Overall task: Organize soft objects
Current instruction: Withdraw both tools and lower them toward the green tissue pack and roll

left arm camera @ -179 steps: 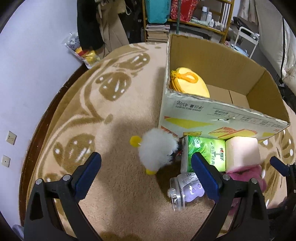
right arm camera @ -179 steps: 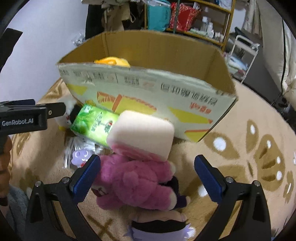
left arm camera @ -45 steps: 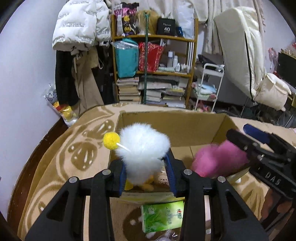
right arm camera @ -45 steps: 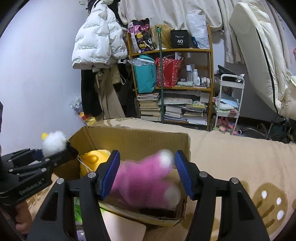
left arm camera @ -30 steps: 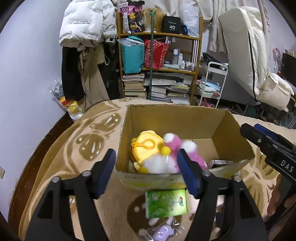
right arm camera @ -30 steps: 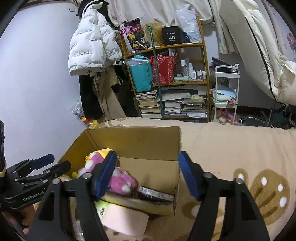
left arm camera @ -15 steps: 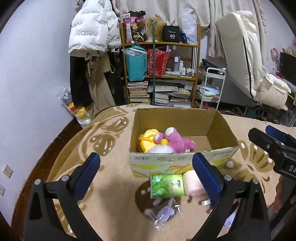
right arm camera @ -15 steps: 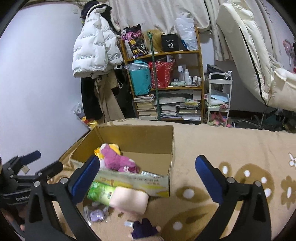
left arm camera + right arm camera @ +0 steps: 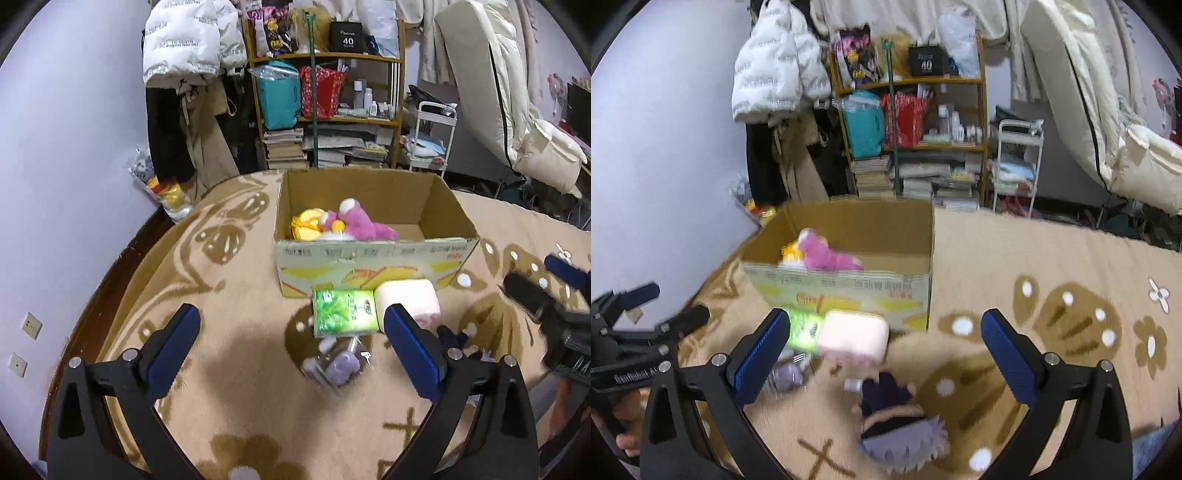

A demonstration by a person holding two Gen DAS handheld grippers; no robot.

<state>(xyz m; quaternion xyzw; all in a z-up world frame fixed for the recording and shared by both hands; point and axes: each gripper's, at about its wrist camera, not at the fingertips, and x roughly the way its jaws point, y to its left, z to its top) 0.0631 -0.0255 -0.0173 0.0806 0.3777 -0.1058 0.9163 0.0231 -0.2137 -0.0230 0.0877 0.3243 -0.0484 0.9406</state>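
Observation:
An open cardboard box [image 9: 373, 260] [image 9: 842, 286] stands on the patterned rug and holds a pink plush [image 9: 360, 225] [image 9: 823, 254], a yellow pouch [image 9: 304, 227] and a white fluffy toy. In front of it lie a green tissue pack [image 9: 345, 314], a pale pink sponge block [image 9: 406, 297] [image 9: 853, 338], a clear bag with a purple toy [image 9: 338, 365] and a doll with dark clothes and pale hair [image 9: 897, 424]. My left gripper [image 9: 291, 345] is open and empty above the rug. My right gripper [image 9: 882, 349] is open and empty above the doll.
A cluttered shelf [image 9: 325, 107] with books and bags, hanging coats [image 9: 184, 92] and a white cart [image 9: 430, 136] stand behind the box. A cream recliner [image 9: 517, 110] is at the right. The rug's edge and dark floor [image 9: 122, 258] run along the left wall.
Both grippers let the white toy and pink plush drop into the box, opened wide and pulled back from it. They now sit lower and farther back.

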